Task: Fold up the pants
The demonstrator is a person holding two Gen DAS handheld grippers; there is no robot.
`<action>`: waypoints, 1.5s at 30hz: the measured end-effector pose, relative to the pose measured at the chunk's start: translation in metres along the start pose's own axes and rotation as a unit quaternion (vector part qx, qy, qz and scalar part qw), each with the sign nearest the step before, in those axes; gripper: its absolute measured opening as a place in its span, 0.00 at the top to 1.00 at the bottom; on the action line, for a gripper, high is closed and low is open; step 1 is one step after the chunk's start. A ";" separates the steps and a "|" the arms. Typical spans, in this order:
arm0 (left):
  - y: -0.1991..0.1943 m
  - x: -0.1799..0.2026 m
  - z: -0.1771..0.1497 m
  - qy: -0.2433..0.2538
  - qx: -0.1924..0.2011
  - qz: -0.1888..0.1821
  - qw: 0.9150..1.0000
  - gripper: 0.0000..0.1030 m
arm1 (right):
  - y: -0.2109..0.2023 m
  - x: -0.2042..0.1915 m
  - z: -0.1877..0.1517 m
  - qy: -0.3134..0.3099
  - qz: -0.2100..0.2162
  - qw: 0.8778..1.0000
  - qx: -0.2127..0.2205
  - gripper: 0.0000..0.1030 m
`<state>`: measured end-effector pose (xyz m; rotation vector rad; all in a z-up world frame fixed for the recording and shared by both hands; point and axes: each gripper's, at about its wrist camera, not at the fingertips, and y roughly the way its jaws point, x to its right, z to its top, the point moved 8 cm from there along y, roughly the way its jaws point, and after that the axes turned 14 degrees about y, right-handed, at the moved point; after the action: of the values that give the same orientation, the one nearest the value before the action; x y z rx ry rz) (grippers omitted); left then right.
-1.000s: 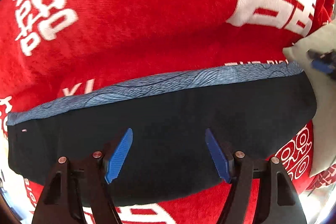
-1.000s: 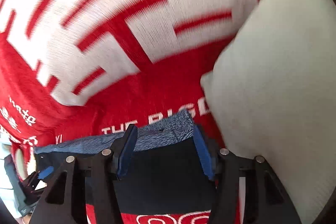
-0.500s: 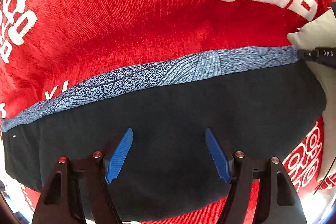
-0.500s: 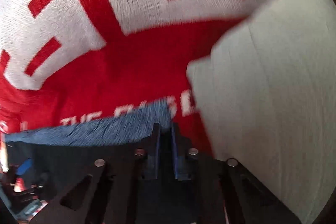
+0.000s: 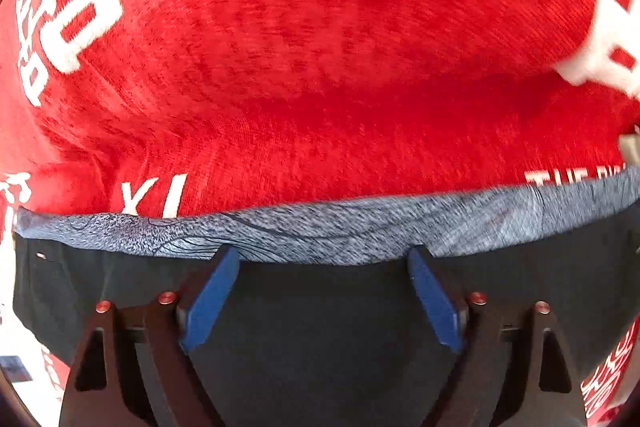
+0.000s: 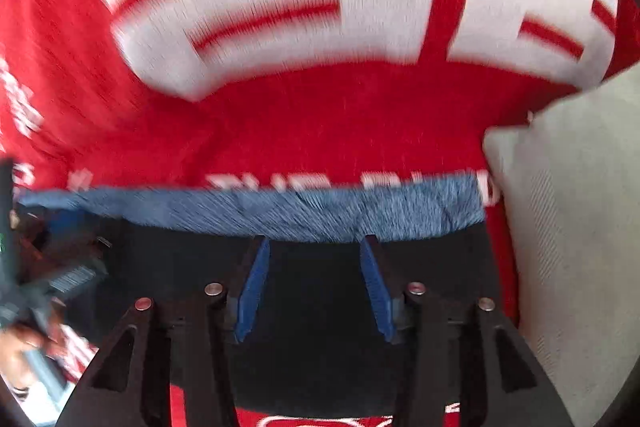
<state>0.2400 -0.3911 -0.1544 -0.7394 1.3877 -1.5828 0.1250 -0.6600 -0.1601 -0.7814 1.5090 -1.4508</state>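
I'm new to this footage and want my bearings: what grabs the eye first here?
The bright red blanket with big white lettering fills the background of both views. Across it lie the dark pants, their mottled blue-grey waistband along the far edge. The open left gripper and right gripper hang above them; a pale pillow sits at the right.

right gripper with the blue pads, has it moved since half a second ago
Yes. The right gripper was shut on the dark folded pants near their corner beside the pale grey cushion; now it is open and sits further left of that cushion.
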 end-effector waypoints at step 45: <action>0.002 -0.343 -0.210 -0.094 -0.017 0.075 0.993 0.10 | 0.038 -0.324 -0.231 0.179 0.309 0.919 -0.166 0.94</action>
<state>0.2075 0.0095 -0.1594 -0.7653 1.3043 -1.3409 0.0576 -0.2662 -0.1590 -0.1732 2.0798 -0.8928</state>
